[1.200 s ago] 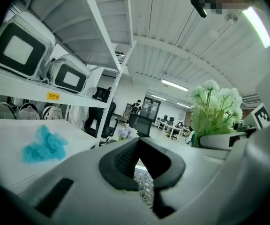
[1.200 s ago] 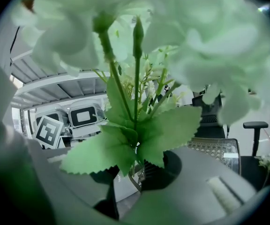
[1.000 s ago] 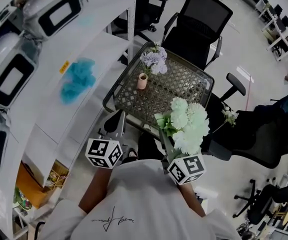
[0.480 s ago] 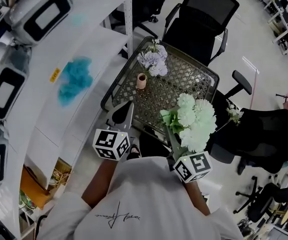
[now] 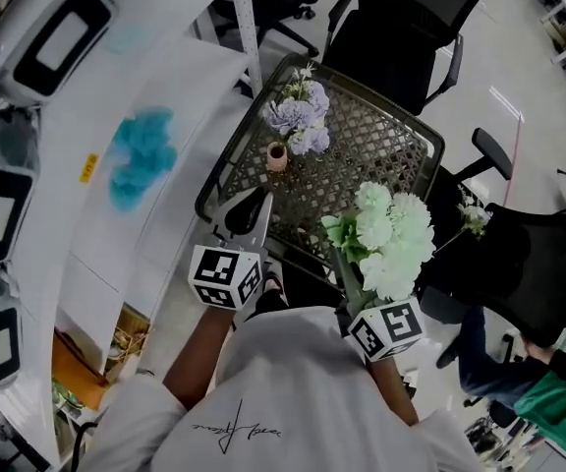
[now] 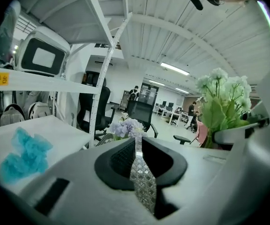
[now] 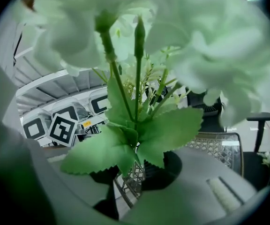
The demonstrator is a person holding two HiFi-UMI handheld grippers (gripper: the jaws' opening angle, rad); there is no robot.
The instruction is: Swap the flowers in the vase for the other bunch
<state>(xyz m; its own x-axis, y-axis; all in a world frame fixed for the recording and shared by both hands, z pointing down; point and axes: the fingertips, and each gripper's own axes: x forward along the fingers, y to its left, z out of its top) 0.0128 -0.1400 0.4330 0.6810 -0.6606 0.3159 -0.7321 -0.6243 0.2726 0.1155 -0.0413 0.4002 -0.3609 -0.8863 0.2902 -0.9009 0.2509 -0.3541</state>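
Purple flowers [image 5: 298, 116] stand in a small pink vase [image 5: 277, 155] on the far left part of the metal mesh table [image 5: 381, 150]. My left gripper [image 5: 249, 209] hovers at the table's near left edge, short of the vase. Its jaws are opening: a narrow slit shows between them in the left gripper view [image 6: 137, 144], with nothing in it. The purple flowers [image 6: 125, 127] show just above the jaws. My right gripper [image 5: 350, 285] is shut on the stems of a white-and-green flower bunch [image 5: 389, 239], held upright over the table's near right edge. Leaves and stems [image 7: 135, 139] fill the right gripper view.
A white shelf unit with white machines [image 5: 52, 28] and a turquoise cloth [image 5: 141, 155] runs along the left. Black office chairs stand behind the table [image 5: 411, 18] and to its right [image 5: 519, 264], where a small white sprig [image 5: 475, 216] lies. A person in green [image 5: 558, 401] is at lower right.
Both grippers have moved forward towards the table, the white bunch carried along in the right one. A person in green has come into view at lower right.
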